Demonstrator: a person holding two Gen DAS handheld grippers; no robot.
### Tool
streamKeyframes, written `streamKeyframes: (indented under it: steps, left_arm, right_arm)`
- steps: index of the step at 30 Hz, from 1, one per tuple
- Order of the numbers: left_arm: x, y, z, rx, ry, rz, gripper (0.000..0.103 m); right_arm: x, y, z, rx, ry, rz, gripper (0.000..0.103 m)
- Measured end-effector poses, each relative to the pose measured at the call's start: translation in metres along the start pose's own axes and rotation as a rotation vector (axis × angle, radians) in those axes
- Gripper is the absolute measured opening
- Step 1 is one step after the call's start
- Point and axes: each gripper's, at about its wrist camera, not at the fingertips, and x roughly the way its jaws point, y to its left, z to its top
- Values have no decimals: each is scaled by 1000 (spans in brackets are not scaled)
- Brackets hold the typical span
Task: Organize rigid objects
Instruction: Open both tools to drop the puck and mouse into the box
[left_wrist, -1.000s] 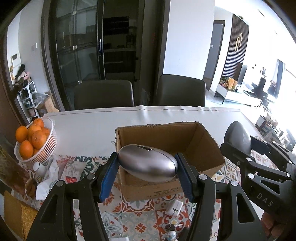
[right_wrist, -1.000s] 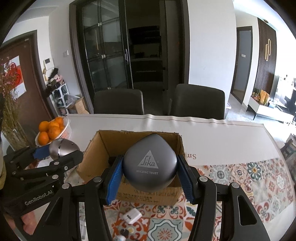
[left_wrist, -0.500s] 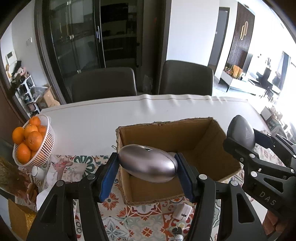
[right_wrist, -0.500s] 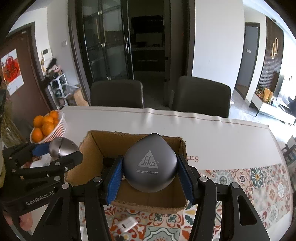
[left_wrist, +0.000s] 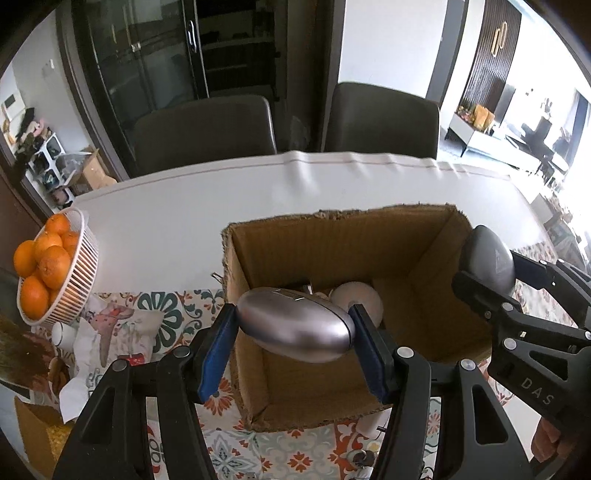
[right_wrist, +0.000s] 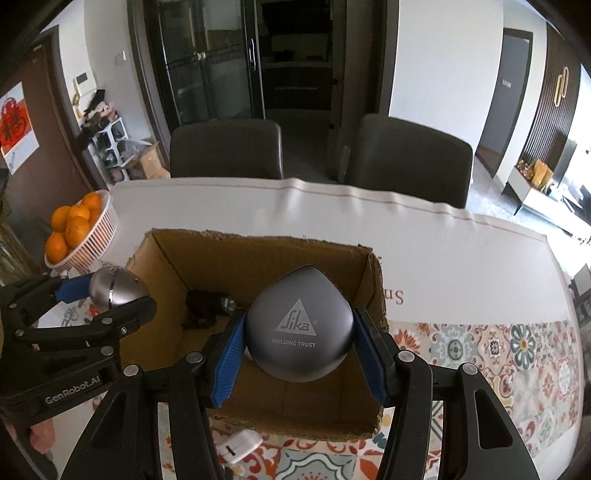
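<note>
cardboard box (left_wrist: 424, 258), brown, open-topped, stands on the bench (left_wrist: 184, 221) over a patterned floral mat; both carried items hang above its opening.

left hand-held gripper (left_wrist: 293, 332): blue pads pinching a smooth silver egg-shaped metal case (left_wrist: 293, 326) by its two narrow ends, long axis across the jaws, above the near left part of the box. a white round object (left_wrist: 360, 299) and a small black item (right_wrist: 203, 306) already lie on the box floor.

right hand-held gripper (right_wrist: 297, 347): pads pinching a matte grey teardrop-shaped case printed "sika building trust" (right_wrist: 299, 332) at its widest flanks, point upward, over the near right part of the box.

handling, as a judgement: both shells look rigid and will not deform under the pads. the polished, curved silver surface is likely slippery; an end-to-end hold gives little contact, so keep it level and lower it close to the floor before spreading the jaws. the grey case looks grippier and rolls less. set each down away from the white object.
</note>
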Motion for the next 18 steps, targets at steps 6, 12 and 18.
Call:
streamKeyframes:
  steps: [6, 12, 18]
  left_arm:
    - [13, -3, -1, 13, 49, -15, 61]
    - [15, -3, -3, 13, 55, -28, 67]
    - [4, -4, -7, 7, 26, -13, 68]
  right_arm:
    - [17, -2, -3, -21, 54, 7, 57]
    - [18, -2, -6, -15, 52, 0, 60]
    - [6, -4, -6, 2, 22, -17, 61]
